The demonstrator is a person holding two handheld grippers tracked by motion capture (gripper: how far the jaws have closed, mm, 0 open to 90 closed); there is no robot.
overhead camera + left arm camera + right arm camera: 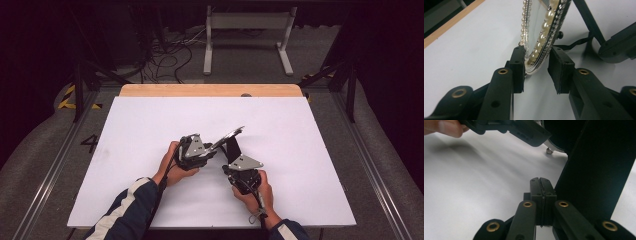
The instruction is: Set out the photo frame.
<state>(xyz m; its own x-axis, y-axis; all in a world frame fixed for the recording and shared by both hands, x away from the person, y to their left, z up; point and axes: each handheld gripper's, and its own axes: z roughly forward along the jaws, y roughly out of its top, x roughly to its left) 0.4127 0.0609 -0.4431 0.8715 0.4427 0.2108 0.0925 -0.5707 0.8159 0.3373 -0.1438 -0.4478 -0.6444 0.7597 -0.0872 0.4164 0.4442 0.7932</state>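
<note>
We see the left tongs (536,70) partly spread around the rim of the pearl-edged mirror (541,32), one pad touching, the other clear. The right tongs (541,192) are clenched empty beside the mirror's black stand (596,170), mid-counter (150,120).

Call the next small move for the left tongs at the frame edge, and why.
Probably open wider and back off: the left tongs straddle the pearl-rimmed frame, one pad touching, the other apart. The frame leans on its black stand; the right tongs are shut beside it.
</note>
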